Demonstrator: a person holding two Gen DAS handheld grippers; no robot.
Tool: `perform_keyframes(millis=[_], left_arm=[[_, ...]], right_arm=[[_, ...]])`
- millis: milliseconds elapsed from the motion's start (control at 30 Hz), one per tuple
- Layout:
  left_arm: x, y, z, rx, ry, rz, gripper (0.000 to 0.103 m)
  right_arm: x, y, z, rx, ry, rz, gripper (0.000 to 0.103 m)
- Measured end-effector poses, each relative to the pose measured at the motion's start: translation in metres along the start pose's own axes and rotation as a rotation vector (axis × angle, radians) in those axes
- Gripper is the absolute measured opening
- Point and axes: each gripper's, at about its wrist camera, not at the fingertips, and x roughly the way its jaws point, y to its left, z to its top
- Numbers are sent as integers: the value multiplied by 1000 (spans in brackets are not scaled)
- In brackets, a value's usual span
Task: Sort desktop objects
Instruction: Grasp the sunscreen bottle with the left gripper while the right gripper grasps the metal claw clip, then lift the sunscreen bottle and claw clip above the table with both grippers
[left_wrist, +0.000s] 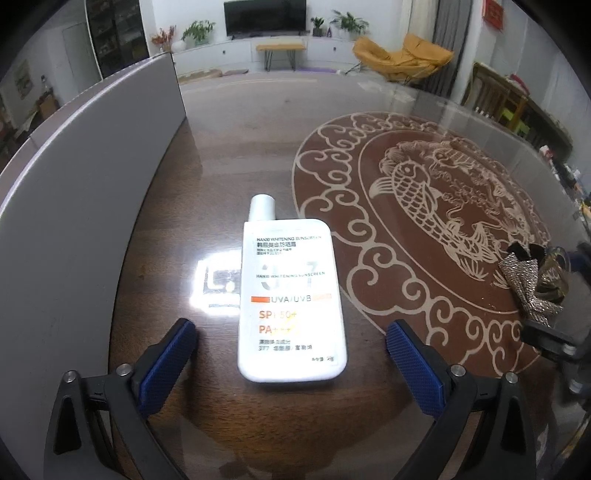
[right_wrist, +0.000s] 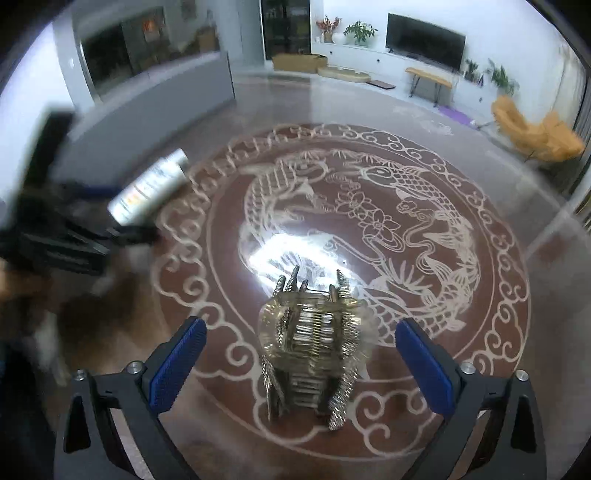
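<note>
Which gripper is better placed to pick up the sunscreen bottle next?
Left. The sunscreen bottle lies flat directly between the open left gripper, its base already at the fingertips. The right gripper straddles the glittery hair clip instead, and from there the bottle sits far off to its left.

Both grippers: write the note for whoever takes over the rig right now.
Left gripper: open, jaws either side of the white sunscreen bottle, pads not touching it.
Right gripper: open, jaws either side of the glittery hair clip, pads not touching it.
Things: the bottle lies flat, label up and cap pointing away, on the glass-topped table beside the grey box at its left. The clip rests on the table's fish pattern.
Done: nothing visibly sorted; both things are on the table.
Left: close on each thing, lift it, and put it away. The box looks like the likely place, but its inside is hidden.
</note>
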Motion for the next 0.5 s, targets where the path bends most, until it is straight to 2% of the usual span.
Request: perform_keyframes(millis=[33,67,100,167,267,500], left_arm=[[-5,3,-2,5,-33,4,64],[-10,7,-4,-7,-54,-3,53],[-14,11,-5,-27,-57,-9,50],[-24,18,-13,-70,-92,-31,50],[-41,18,-24,-98,-138,-39,50],[-101,7,-37,-150,-288,-89,50]], right_arm=[[3,3,-2,-1,8,-10,58],[0,0,-4,20,-4,12,57],[-4,-4,-6,60,-11,17,57],[-15,-8,-10,89,-41,-7,57],[-36,-13,-19,111,-87,9,57],[-70,-9,-21,56,-131,-19,56]])
